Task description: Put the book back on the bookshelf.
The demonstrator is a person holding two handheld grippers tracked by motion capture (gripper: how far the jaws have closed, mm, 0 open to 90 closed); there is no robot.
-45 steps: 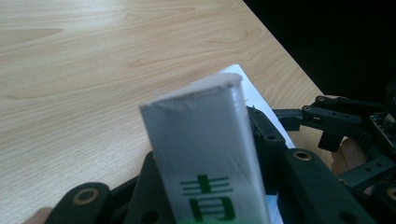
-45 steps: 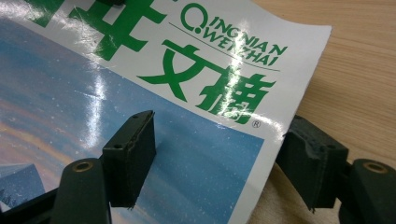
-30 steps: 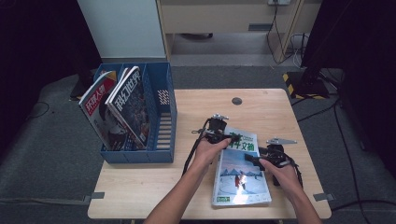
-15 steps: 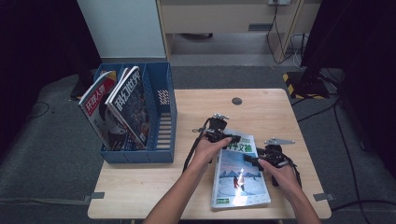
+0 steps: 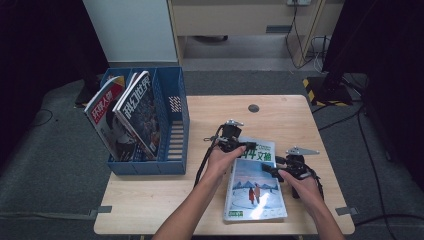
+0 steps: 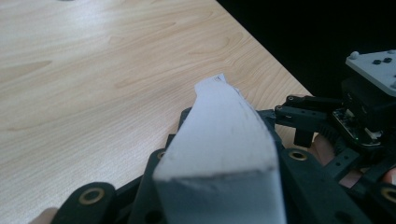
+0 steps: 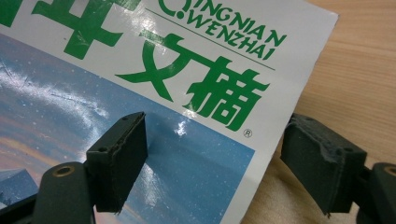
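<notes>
A magazine (image 5: 255, 185) with green title characters and a blue winter picture lies flat on the wooden table (image 5: 280, 115). My left gripper (image 5: 232, 143) sits at its top-left corner. In the left gripper view a curled white page corner (image 6: 224, 140) stands up between the jaws of the left gripper (image 6: 226, 119); they have just been closing and hold it. My right gripper (image 5: 280, 167) straddles the magazine's right edge. In the right gripper view its jaws (image 7: 215, 154) have just been opening: one pad (image 7: 119, 158) rests over the cover (image 7: 140, 70), the other beyond the edge.
A blue file box (image 5: 172, 125) stands at the table's left with two magazines (image 5: 125, 120) leaning in it. A small dark round cap (image 5: 253, 108) sits near the far edge. The right gripper's body (image 6: 369, 102) is close beside the left one.
My left gripper has shifted slightly at the magazine's top-left corner. The right hand and the magazine stay where they were.
</notes>
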